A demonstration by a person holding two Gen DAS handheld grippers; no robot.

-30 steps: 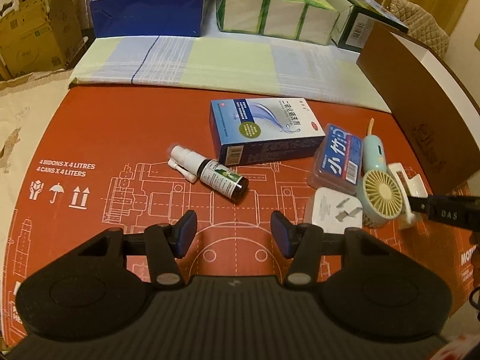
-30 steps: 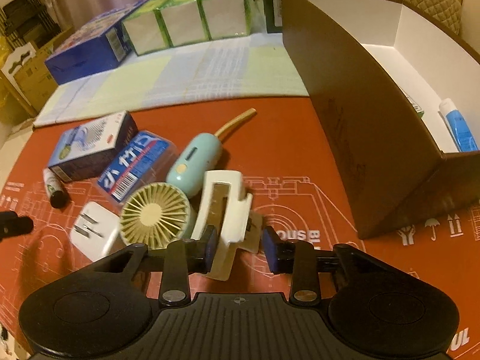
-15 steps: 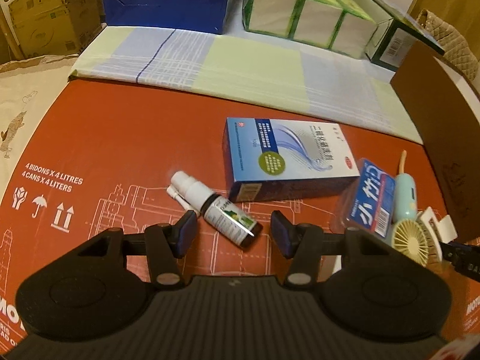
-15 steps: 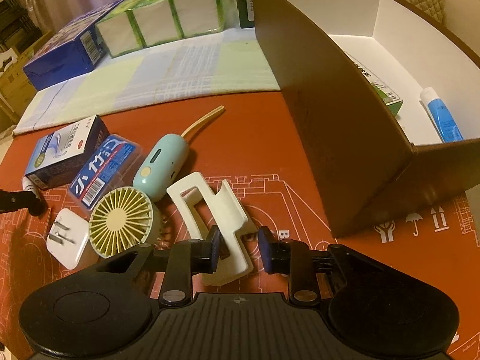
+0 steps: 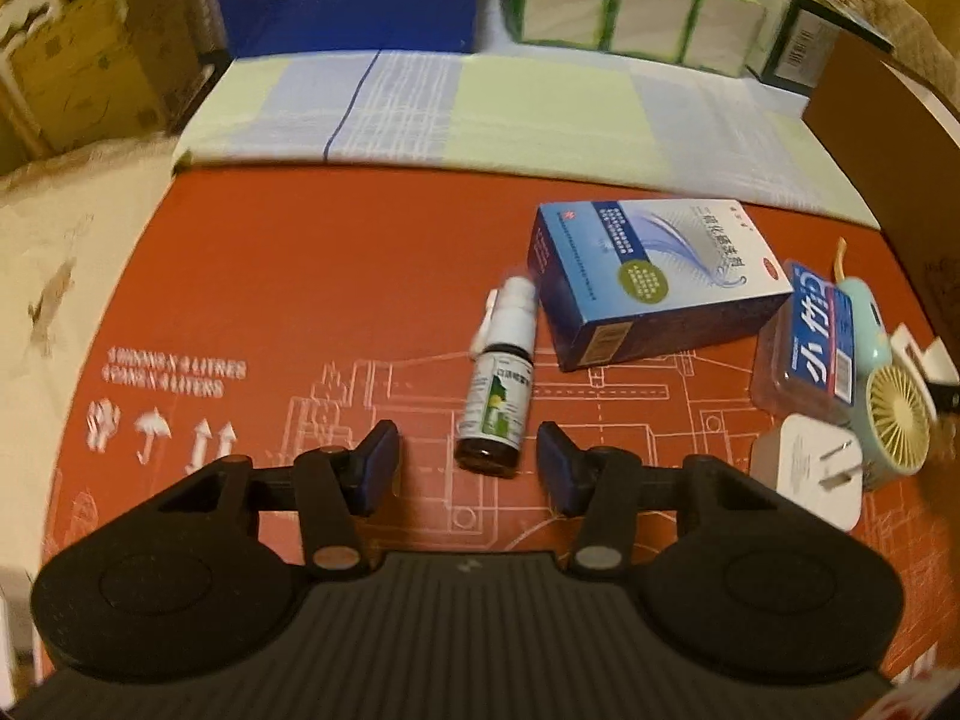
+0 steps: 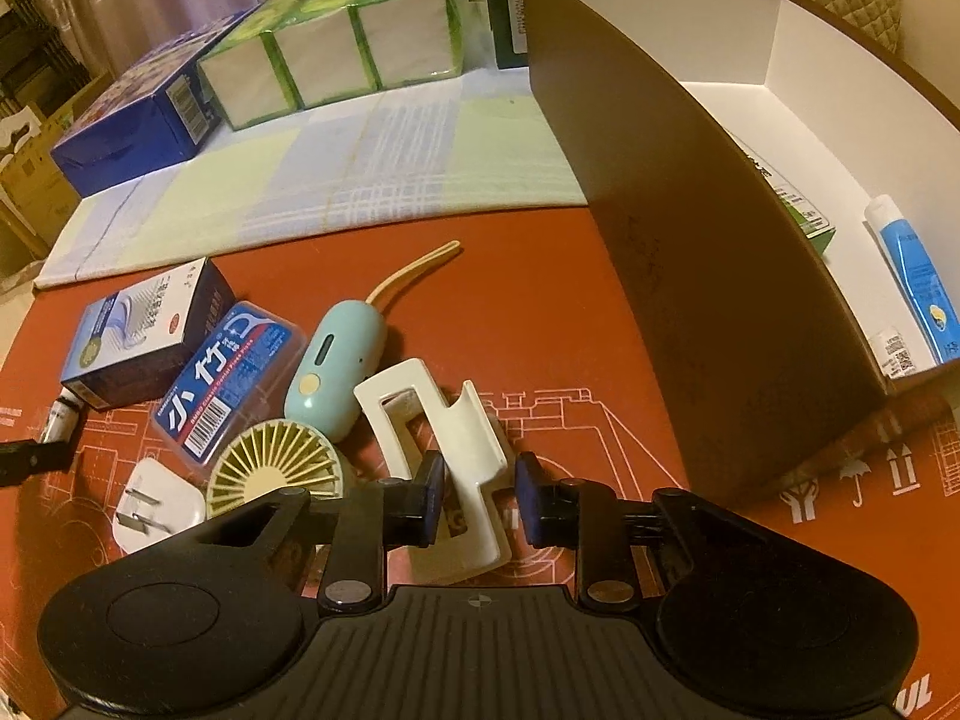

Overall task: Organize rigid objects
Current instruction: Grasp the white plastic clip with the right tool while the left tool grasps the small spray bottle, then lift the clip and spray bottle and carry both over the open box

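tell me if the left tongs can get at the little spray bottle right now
Probably yes. The left tongs have just been closing, and the spray bottle lies with its base between the fingers, neither pad touching yet. The blue box sits beside the nozzle end, clear of the base.

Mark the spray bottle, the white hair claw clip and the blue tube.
spray bottle (image 5: 493, 405), left wrist view, on its label.
white hair claw clip (image 6: 474, 441), right wrist view, on its curved jaw.
blue tube (image 6: 915, 276), right wrist view, on its body.

Right tongs closing around white clip — brown box nearby
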